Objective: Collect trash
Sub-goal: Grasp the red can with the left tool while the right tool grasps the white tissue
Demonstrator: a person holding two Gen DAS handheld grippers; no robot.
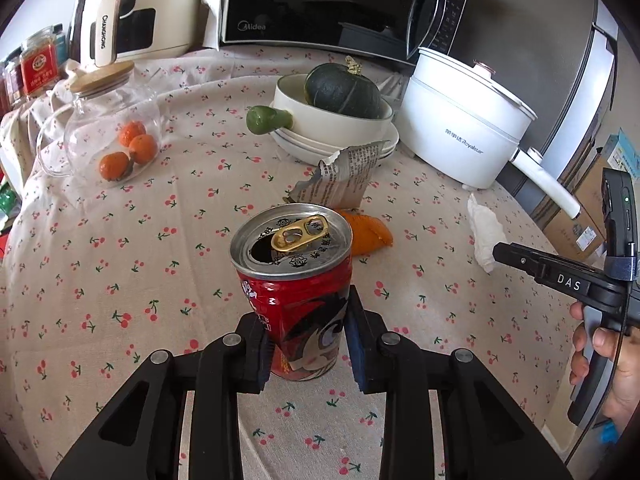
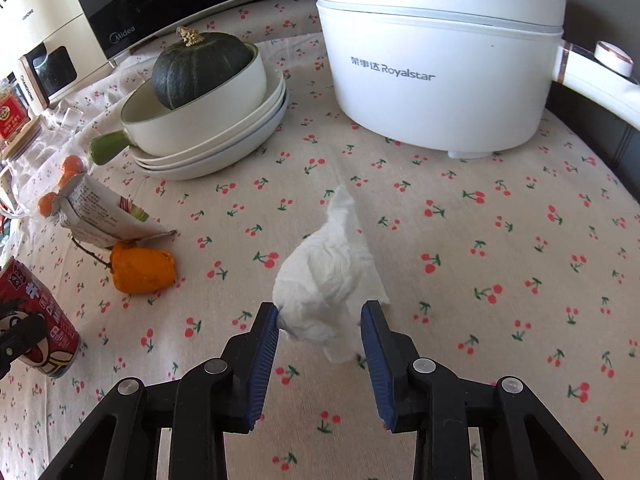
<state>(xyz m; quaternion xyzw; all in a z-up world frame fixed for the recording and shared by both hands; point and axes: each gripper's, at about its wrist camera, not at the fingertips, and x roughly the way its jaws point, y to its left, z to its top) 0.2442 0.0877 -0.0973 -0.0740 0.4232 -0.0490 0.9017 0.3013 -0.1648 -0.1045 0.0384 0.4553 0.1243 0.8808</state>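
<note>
A red drink can (image 1: 292, 280) with a gold pull tab stands upright on the cherry-print cloth, and my left gripper (image 1: 307, 320) is shut on its lower body. The same can (image 2: 36, 320) shows at the left edge of the right wrist view. A crumpled white tissue (image 2: 324, 276) fills the gap between the blue pads of my right gripper (image 2: 320, 312), which is shut on it. From the left wrist, the right gripper (image 1: 498, 248) tip meets the tissue (image 1: 484, 232). A torn printed packet (image 2: 100, 212) and an orange peel (image 2: 142, 268) lie between the two grippers.
Stacked cream dishes (image 2: 208, 136) holding a dark green squash sit behind the trash. A white electric pot (image 2: 440, 80) stands at the back right, with its handle over the table edge. A glass jar of oranges (image 1: 108, 132), a microwave (image 1: 320, 0) and a person's hand (image 1: 612, 364) are in view.
</note>
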